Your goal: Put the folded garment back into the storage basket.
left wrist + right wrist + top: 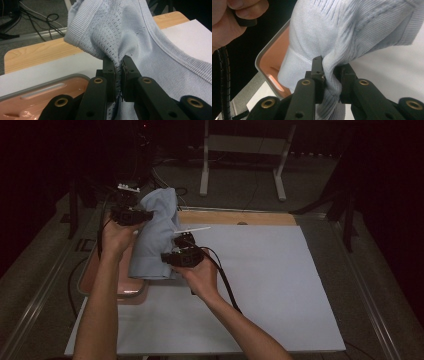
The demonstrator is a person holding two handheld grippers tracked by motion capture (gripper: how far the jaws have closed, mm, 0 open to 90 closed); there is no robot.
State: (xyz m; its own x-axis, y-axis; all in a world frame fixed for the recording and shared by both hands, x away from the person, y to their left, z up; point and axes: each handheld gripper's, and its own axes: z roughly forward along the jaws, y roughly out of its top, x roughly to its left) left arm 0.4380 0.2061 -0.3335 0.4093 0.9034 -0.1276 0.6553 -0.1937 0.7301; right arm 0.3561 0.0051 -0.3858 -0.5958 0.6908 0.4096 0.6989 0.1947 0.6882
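A pale blue knitted garment [156, 232] hangs bunched above the table's left side, held up between both hands. My left gripper [147, 214] is shut on its upper part; in the left gripper view the mesh and ribbed fabric [125, 37] is pinched between the jaws [119, 67]. My right gripper [176, 251] is lower and to the right, shut on a fold of the same garment [342, 32], cloth squeezed between its jaws [331, 70]. The garment's lower end hangs down to the pink tray [90, 275].
A pink tray with a grey rim [45, 82] sits at the table's left edge under the garment. A white board [260, 285] covers the wooden table [240, 217]. A white strip [192, 229] lies near the garment. Cables and a metal stand [245, 150] are behind the table.
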